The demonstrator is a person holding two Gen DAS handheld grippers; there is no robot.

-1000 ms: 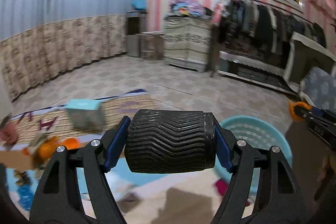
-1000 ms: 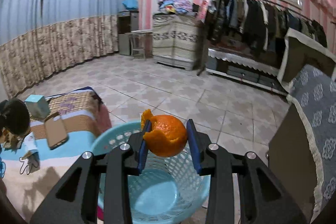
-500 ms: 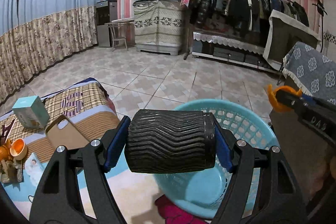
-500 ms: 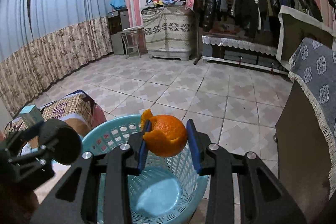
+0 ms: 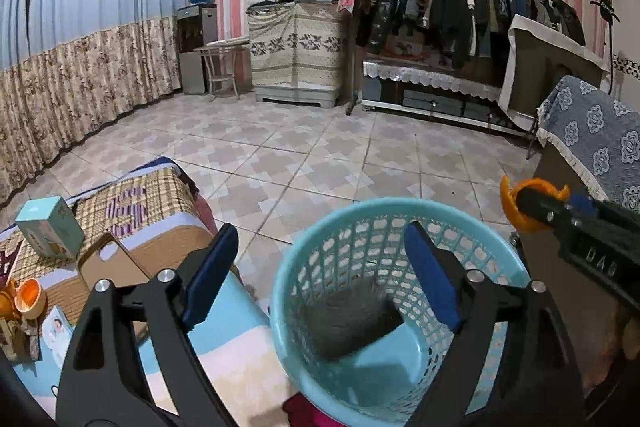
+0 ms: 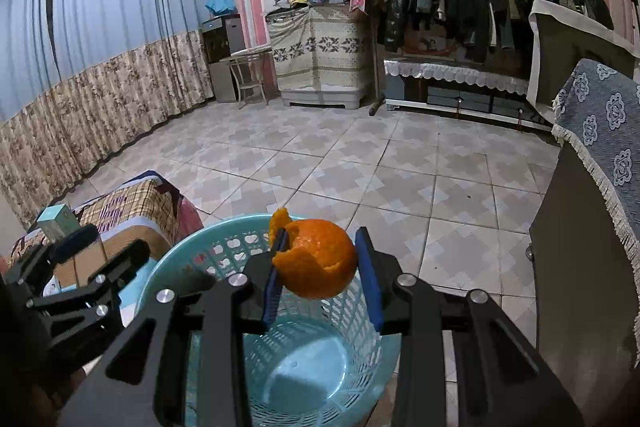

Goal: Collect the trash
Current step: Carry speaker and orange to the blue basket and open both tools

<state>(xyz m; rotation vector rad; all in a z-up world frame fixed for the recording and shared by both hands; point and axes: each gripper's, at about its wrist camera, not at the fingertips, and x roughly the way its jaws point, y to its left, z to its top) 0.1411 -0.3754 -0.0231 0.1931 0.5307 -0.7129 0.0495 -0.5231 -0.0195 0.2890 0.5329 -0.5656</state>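
My left gripper (image 5: pixel 320 239) hangs over the light blue mesh basket (image 5: pixel 400 205), its jaws opening with nothing between the pads. A black ribbed roll (image 5: pixel 352 323), blurred, is dropping inside the basket below them. My right gripper (image 6: pixel 320 239) is shut on an orange peel (image 6: pixel 320 263) above the basket's (image 6: pixel 192 251) far rim. In the left wrist view the right gripper (image 5: pixel 532 205) and its orange peel (image 5: pixel 510 203) show at the right, beside the basket. In the right wrist view the left gripper (image 6: pixel 104 247) appears at the left edge.
A patterned bed cover (image 5: pixel 160 195) lies left of the basket, with a teal box (image 5: pixel 50 227), a brown flat case (image 5: pixel 108 267) and more orange peel (image 5: pixel 28 299) on it. A dark cabinet under a blue cloth (image 5: pixel 592 147) stands right. Tiled floor (image 5: pixel 320 155) stretches beyond.
The left gripper swung right until it was over the basket, then opened and let the black roll fall. The right gripper kept its hold on the peel and sank slightly.
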